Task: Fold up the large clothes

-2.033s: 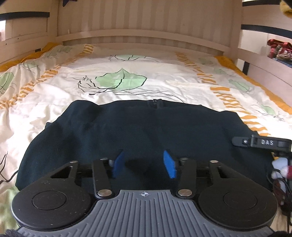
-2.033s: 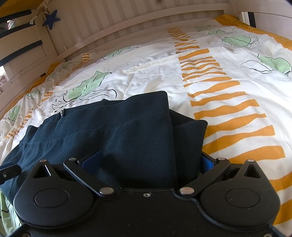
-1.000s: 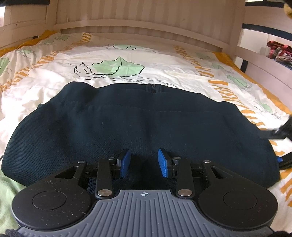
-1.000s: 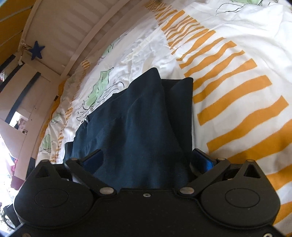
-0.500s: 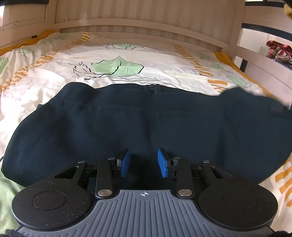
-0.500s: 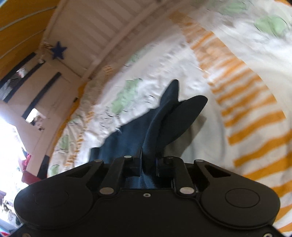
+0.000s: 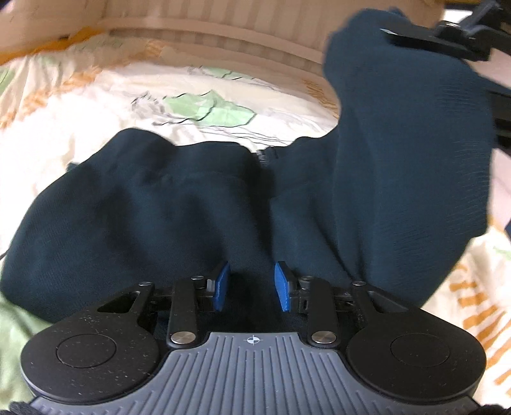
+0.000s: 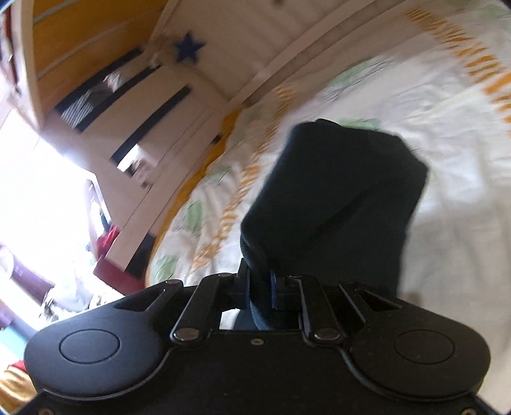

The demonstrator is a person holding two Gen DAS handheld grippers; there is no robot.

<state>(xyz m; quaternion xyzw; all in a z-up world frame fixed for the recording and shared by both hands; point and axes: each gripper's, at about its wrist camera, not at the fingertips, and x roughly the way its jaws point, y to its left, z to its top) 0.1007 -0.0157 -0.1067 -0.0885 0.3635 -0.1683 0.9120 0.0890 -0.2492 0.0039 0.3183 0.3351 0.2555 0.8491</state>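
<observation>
A large dark navy garment (image 7: pixel 153 204) lies spread across the bed. My left gripper (image 7: pixel 251 285) is open, its blue pads (image 7: pixel 221 284) resting low over the garment's near edge with cloth between them. My right gripper (image 8: pixel 260 287) is shut on the garment's right end (image 8: pixel 332 204) and holds it raised off the bed. In the left wrist view that lifted end (image 7: pixel 412 153) hangs high at the right, with the right gripper's black body at the top right corner. A zipper (image 7: pixel 262 156) shows at the garment's far edge.
The bed has a white duvet (image 7: pixel 204 105) with green leaves and orange stripes. A slatted wooden headboard (image 7: pixel 223 28) runs along the far side. Wooden rails and shelves (image 8: pixel 134 105) with a blue star (image 8: pixel 188 49) stand to the left in the right wrist view.
My right gripper closed on the garment's right end and has lifted it up and swung it leftward over the rest. My left gripper stays open on the near edge.
</observation>
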